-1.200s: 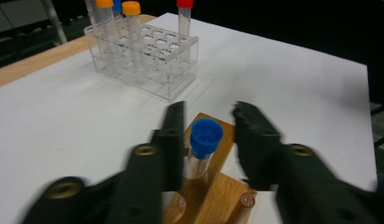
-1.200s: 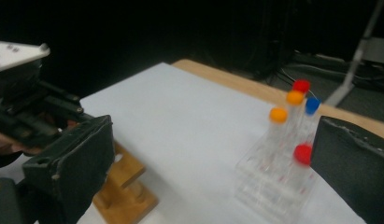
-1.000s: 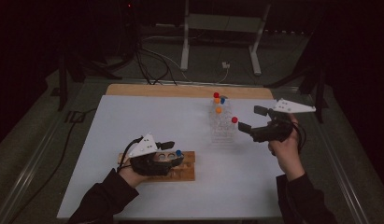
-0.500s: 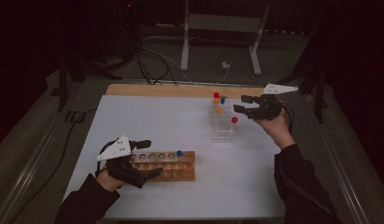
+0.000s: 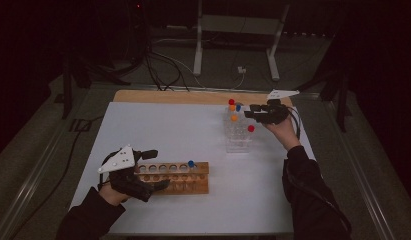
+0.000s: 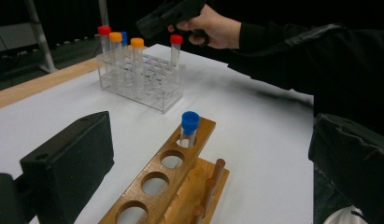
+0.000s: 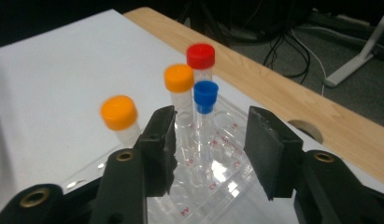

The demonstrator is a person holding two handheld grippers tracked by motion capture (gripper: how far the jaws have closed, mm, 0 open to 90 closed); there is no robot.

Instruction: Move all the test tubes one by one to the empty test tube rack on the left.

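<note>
A wooden rack (image 5: 179,179) lies at the table's front left, with one blue-capped tube (image 5: 191,163) upright in its right end. My left gripper (image 5: 154,169) is open, its jaws straddling the rack's left end. In the left gripper view (image 6: 213,140) the wooden rack (image 6: 164,184) and its tube (image 6: 190,122) run between the wide jaws. A clear rack (image 5: 238,135) holds several tubes with red, orange and blue caps. My right gripper (image 5: 252,114) is open at that rack's far end. In the right gripper view (image 7: 213,135) a blue-capped tube (image 7: 206,96) stands in the gap, unclamped.
An orange-capped tube (image 7: 179,78) and a red-capped tube (image 7: 201,56) stand just behind the blue one; another orange-capped tube (image 7: 118,112) is to its left. A wooden strip (image 5: 168,96) edges the white table (image 5: 158,130) at the back. Cables and a metal stand (image 5: 235,45) lie beyond.
My right gripper has moved away from the person, from the front of the clear rack to its far end. My left gripper has slid left along the wooden rack, away from the blue-capped tube.
</note>
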